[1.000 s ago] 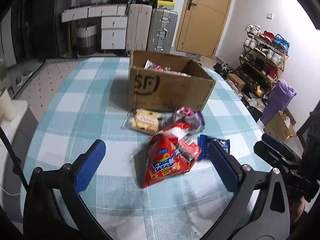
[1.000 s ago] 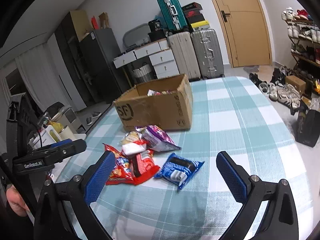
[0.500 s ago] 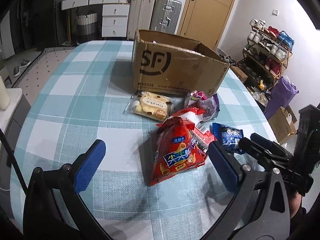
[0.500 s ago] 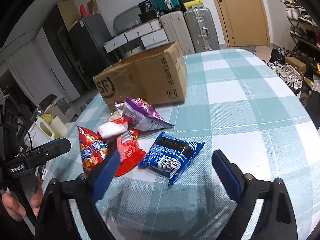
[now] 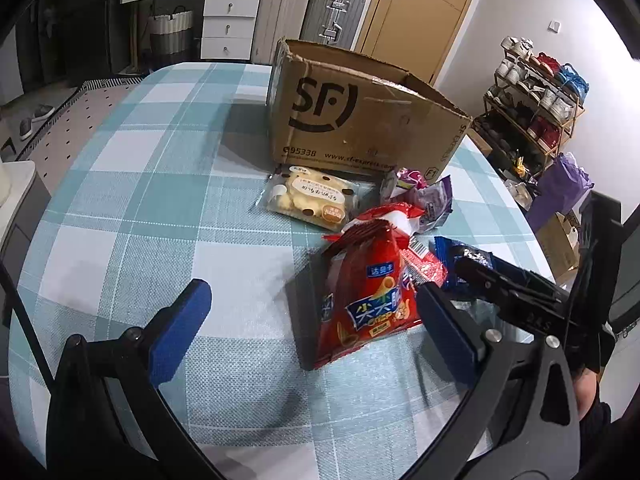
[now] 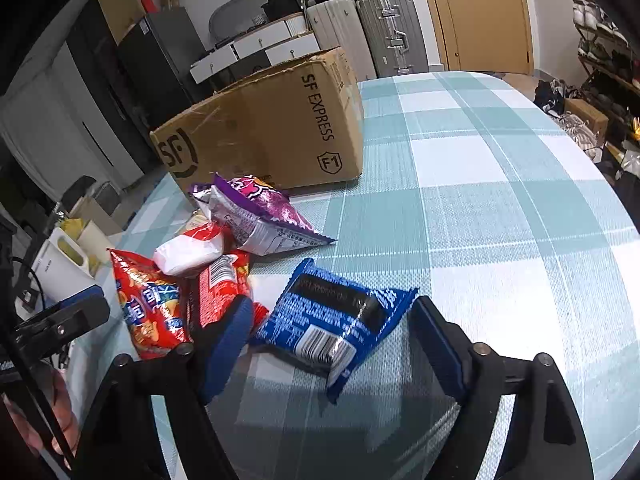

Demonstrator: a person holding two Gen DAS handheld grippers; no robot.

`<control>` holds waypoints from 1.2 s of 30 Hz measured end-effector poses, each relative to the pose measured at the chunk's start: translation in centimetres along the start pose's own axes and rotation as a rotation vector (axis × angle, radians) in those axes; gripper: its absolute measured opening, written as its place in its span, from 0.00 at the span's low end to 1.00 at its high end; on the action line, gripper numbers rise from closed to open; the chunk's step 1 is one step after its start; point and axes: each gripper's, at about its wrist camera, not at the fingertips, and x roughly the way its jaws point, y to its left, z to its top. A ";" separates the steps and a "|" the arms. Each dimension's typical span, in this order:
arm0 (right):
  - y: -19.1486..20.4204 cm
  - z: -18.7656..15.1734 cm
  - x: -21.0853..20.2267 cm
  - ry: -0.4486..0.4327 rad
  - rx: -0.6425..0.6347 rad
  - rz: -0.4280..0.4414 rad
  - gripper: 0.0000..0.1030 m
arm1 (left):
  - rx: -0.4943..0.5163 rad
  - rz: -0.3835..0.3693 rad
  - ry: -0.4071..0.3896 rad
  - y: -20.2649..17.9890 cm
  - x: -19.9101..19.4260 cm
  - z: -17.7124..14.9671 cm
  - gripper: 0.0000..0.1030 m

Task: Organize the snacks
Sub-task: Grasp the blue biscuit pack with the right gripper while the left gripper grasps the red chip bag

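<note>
A worktop (image 5: 120, 208) under a teal and white checked cloth fills the foreground. Past its far edge stand white drawers (image 5: 230, 26) and two upright suitcases (image 5: 334, 10) against a pale wall, beside a tan wooden door (image 5: 420, 12). A shoe rack (image 5: 536, 96) lines the white wall to the right, and a patterned mat (image 5: 68, 120) covers the floor at left.

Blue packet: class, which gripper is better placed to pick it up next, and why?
Right. The right gripper is open with the blue packet between its fingers. The left gripper is open too, facing the red bag.
</note>
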 end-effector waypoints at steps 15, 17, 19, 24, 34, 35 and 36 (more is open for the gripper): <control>3.3 0.1 1.6 0.031 -0.180 -0.161 0.48 | -0.030 -0.003 0.016 1.3 0.2 -1.1 0.99; 3.2 0.1 1.6 0.029 -0.175 -0.156 0.47 | -0.032 -0.002 0.014 1.4 0.0 -1.1 0.99; 2.9 0.2 1.6 0.027 -0.163 -0.143 0.45 | -0.034 -0.001 0.014 1.5 -0.1 -1.2 0.99; 2.1 0.2 1.3 0.023 -0.112 -0.103 0.44 | -0.037 0.004 0.019 1.5 -0.2 -1.3 0.99; 0.1 -0.3 0.2 0.004 -0.015 -0.041 0.43 | -0.030 0.000 0.038 0.9 0.2 -1.2 0.99; -0.1 -0.4 0.1 0.001 -0.005 -0.035 0.43 | -0.028 -0.003 0.043 0.8 0.4 -1.2 0.99; -0.5 -0.5 -0.1 -0.001 0.008 -0.027 0.43 | -0.027 -0.002 0.045 0.7 0.6 -1.2 0.99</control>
